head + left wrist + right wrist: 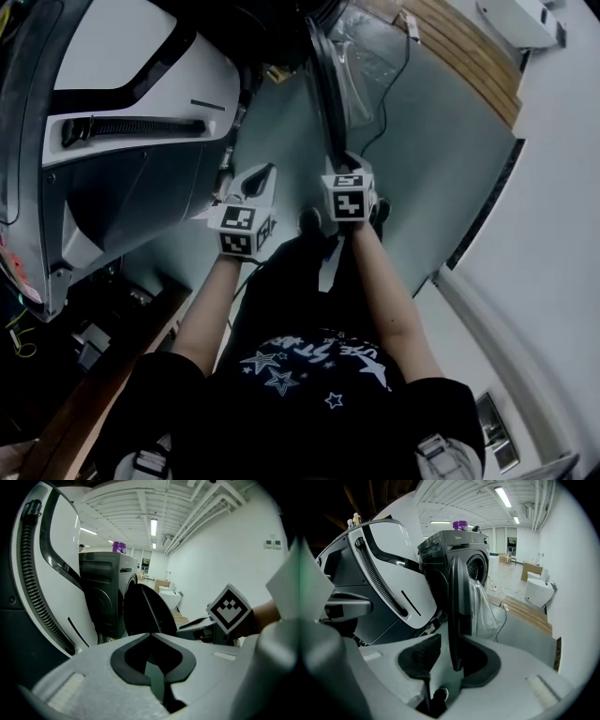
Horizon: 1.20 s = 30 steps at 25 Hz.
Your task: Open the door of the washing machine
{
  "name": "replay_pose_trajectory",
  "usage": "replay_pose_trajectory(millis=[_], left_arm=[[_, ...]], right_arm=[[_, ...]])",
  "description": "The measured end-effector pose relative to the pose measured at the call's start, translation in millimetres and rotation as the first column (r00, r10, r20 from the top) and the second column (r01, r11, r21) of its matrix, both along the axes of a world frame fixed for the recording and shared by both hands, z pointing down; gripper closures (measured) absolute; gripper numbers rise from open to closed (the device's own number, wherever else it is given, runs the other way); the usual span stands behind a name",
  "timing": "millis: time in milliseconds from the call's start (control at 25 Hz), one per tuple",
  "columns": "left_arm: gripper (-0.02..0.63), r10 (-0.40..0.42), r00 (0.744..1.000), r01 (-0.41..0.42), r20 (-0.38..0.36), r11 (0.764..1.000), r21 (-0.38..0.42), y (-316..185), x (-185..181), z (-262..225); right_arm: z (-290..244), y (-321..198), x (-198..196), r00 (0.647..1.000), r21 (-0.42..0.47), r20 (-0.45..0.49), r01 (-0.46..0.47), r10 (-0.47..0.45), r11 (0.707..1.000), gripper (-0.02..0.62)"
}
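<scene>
Already open, washer door (457,602), drum (478,569) contents unclear

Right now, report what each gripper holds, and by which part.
Nothing is gripped: the edge of the washing machine door stands between the open jaws of the right gripper; the left gripper is shut, empty.

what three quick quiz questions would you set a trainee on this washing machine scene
1. True or false: the washing machine door is fully shut.
2. Which gripper straddles the door's edge?
3. What colour is the container on top of the washing machine? A red, B purple, C green.
Key: 1 false, it stands open. 2 the right gripper; the edge stands between its fingers. 3 B.
</scene>
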State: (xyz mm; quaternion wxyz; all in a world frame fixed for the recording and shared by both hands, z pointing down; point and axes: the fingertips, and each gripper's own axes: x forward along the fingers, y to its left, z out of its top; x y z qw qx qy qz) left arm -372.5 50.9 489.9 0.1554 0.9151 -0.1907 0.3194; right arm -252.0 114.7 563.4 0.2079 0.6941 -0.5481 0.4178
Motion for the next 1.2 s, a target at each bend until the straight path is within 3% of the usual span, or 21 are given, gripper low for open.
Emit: replay_pose_trajectory(millis=[280,480,680,1200], left_arm=[[0.595,0.027,0.999,-0.025,-0.041,0.999,0.045,-10,6,-38],[0.595,-0.004,0.998,0.008,-0.068,0.998,0.06,-1,9,-67],[0.595,-0.032,0.995,0.041,-0.094,0.995,0.093,26,12,-99],[0.595,0.001,0.984,0.029,-0.176,0.986,0.164,119,10,-156]], right_arm=[[-66,6,28,0.996,0.067,-0.082,-0.012,0.017,0.998,0.468],[-115,19,46,0.992,0.118,-0.13,0.025,-0.01,0.993,0.522],[-163,43,58,0.977,0.172,-0.211,0.077,-0.04,0.982,0.578],[-234,152,55,0.958,0.284,-0.281,0.14,-0.058,0.948,0.588]])
